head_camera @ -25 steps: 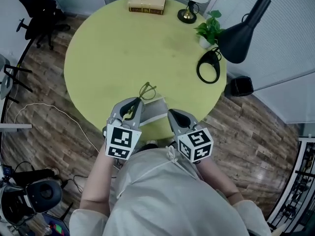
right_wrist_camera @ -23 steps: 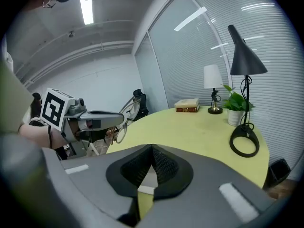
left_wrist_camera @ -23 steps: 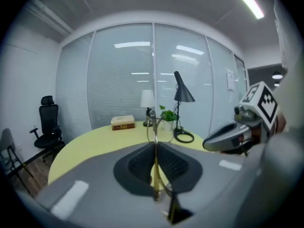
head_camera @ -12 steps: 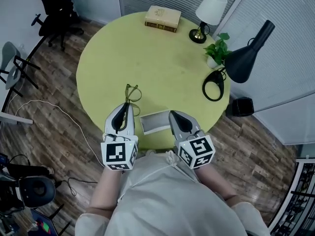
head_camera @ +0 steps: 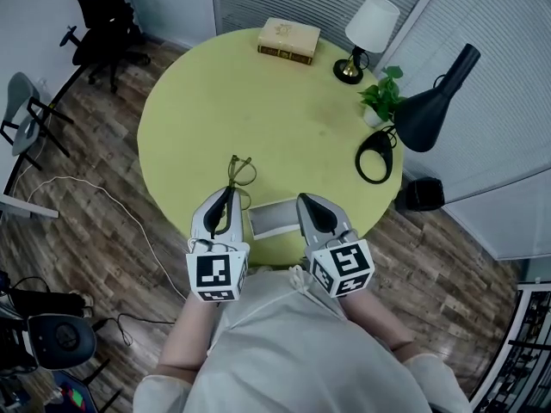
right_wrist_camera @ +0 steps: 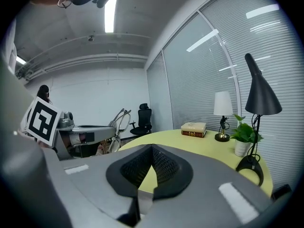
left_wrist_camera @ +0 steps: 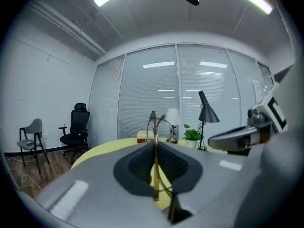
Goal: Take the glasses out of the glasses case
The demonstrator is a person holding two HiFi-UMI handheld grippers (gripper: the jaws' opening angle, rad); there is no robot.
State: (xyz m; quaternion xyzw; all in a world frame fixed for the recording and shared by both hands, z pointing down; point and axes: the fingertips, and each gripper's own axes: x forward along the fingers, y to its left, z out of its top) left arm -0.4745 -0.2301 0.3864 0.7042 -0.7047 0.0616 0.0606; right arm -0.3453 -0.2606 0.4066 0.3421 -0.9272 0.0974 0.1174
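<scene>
The gold-rimmed glasses [head_camera: 239,172] hang above the yellow table [head_camera: 258,101], left of the case, with my left gripper [head_camera: 231,191] shut on one temple. In the left gripper view the thin frame [left_wrist_camera: 154,127] stands upright between the closed jaws of that gripper [left_wrist_camera: 155,145]. The open pale glasses case [head_camera: 274,217] lies at the table's near edge. My right gripper [head_camera: 304,202] sits at its right side; in the right gripper view the right gripper [right_wrist_camera: 152,148] is shut, with a pale edge of the case [right_wrist_camera: 138,199] between the jaws. The glasses [right_wrist_camera: 119,121] also show there.
At the table's far side are a book [head_camera: 289,40], a white lamp [head_camera: 368,26], a small plant [head_camera: 383,100] and a black desk lamp [head_camera: 435,101]. A black office chair [head_camera: 102,7] stands on the wood floor at the left.
My left gripper has carried the glasses from above the case to the left, away from it. The right gripper has stayed at the case.
</scene>
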